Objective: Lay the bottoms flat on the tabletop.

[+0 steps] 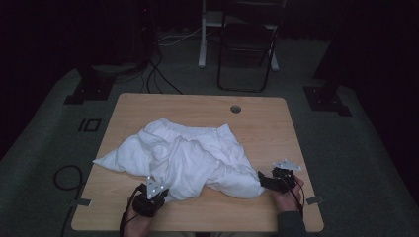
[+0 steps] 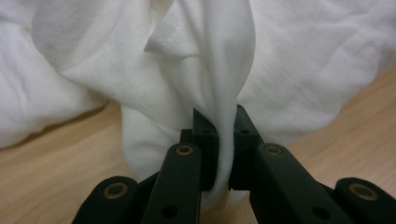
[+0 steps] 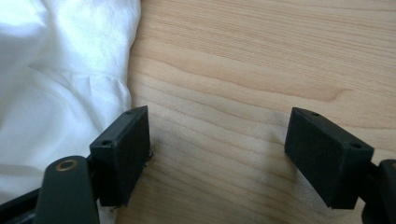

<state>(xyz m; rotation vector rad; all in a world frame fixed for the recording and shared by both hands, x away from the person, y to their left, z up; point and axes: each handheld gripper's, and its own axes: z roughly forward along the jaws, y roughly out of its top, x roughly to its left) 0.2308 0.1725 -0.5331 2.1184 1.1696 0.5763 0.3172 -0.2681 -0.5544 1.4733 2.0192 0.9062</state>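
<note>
Cloth (image 1: 185,158) is a crumpled white heap mid-worktop, spreading from the left edge area toward the near right. There's a gathered band along its far side, so it's probably a garment; can't tell which.

Left tool (image 1: 153,195) is at the near edge of the heap, clenched on a pinch of cloth (image 2: 219,116). In the left gripper view a bunched fold with a stitched hem runs up from between the jaws, so you've caught several layers, not one edge.

Right tool (image 1: 269,181) is at the heap's near-right tip, jaws wide apart, grasping nothing. In the right gripper view its left jaw sits just beside the cloth (image 3: 60,84), with bare worktop (image 3: 224,84) between the jaws.

Advice:
- Slide the right tool left so the edge sits between the jaws before closing. Take one layer at the hem.
- Get the right grip firm before any lift or pull.
- Then draw the tools apart, low and slow, to open the heap.
- Left grip looks deep enough. If the bunch drags extra layers, re-pinch nearer the hem.
- Keep the cloth on the worktop (image 1: 276,128); the left flap is close to the edge.
</note>
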